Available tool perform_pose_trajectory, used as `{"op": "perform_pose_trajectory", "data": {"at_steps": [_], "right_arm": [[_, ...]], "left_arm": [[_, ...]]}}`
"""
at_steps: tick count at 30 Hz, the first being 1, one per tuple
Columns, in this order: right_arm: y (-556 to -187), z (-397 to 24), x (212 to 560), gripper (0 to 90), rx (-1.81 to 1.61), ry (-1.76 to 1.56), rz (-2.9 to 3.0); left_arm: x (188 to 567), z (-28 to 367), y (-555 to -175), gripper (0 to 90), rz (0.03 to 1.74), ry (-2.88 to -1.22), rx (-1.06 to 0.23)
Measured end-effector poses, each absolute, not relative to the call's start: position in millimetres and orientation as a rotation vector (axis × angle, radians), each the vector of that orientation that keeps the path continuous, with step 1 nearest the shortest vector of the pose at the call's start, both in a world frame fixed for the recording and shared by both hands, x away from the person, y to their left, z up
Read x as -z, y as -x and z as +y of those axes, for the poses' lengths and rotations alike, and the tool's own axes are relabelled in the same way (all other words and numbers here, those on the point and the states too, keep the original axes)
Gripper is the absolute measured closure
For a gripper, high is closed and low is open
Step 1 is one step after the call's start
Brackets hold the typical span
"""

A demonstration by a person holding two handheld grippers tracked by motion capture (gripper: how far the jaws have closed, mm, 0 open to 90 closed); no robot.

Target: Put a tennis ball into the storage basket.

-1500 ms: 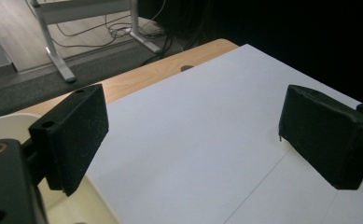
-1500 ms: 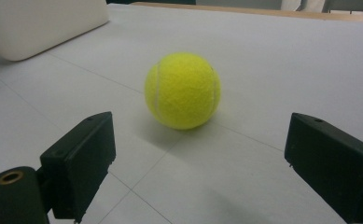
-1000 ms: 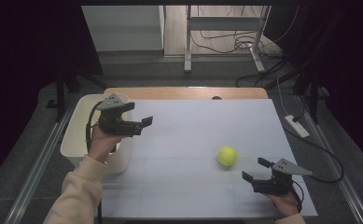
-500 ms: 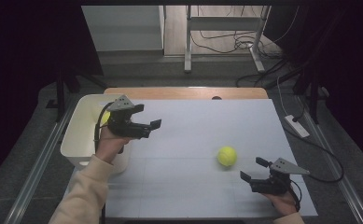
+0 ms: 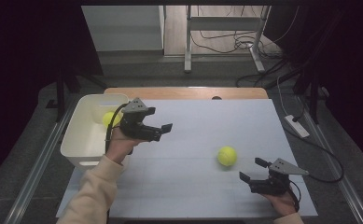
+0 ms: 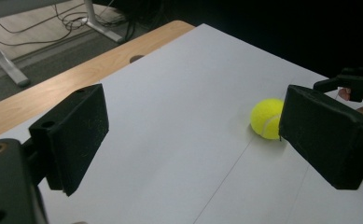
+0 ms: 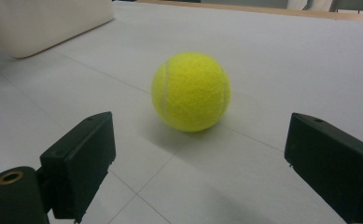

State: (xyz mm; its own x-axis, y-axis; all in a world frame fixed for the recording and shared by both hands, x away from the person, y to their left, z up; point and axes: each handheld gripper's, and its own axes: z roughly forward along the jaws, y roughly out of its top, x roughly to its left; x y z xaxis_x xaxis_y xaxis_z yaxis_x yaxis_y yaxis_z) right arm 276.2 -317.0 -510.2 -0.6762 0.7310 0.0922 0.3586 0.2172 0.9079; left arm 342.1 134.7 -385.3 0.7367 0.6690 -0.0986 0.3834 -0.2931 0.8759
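Left gripper [image 5: 163, 132], black, two-jawed and topped by a grey three-cornered plate, held in the person's left hand [image 5: 119, 145] above the white table surface [image 5: 193, 186]; jaws spread wide with nothing between them, as the left gripper view [image 6: 188, 154] confirms. Just behind this gripper, on the side away from its jaws, stands a white rectangular plastic bin [image 5: 83, 140] at the table's edge, with one yellow-green felt tennis ball [image 5: 108, 118] lying inside it, partly hidden by the gripper body. Ahead of the jaws, well apart from them, a second yellow-green felt tennis ball [image 5: 227, 156] rests on the white surface; in the left gripper view this second ball [image 6: 267, 118] appears beside the right-hand jaw, touching neither jaw.

Right gripper [image 5: 254, 170], of the same black two-jaw build, held low over the table in the person's right hand [image 5: 282, 203]; jaws likewise spread and empty. The second ball lies near, just ahead of its fingertips, and in the right gripper view [image 7: 198, 163] the ball [image 7: 191, 91] sits centred beyond the two jaws, free of both, with a corner of the bin [image 7: 39, 23] farther off. A cream sleeve [image 5: 93, 193] covers the left forearm.
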Motion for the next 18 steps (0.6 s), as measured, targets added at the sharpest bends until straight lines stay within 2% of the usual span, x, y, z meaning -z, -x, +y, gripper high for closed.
{"op": "perform_pose_trajectory", "data": {"at_steps": [13, 18], "right_arm": [[-275.6, -317.8, 510.3, 8.9, -1.44, -1.02, 2.137], [-274.9, -318.5, 510.0, 8.9, -1.438, -1.02, 2.136]], "left_arm": [[390.7, 122.2, -346.9, 9.1, 0.782, -1.964, -0.321], [392.2, 117.0, -347.9, 9.4, 0.794, -1.959, -0.351]]}}
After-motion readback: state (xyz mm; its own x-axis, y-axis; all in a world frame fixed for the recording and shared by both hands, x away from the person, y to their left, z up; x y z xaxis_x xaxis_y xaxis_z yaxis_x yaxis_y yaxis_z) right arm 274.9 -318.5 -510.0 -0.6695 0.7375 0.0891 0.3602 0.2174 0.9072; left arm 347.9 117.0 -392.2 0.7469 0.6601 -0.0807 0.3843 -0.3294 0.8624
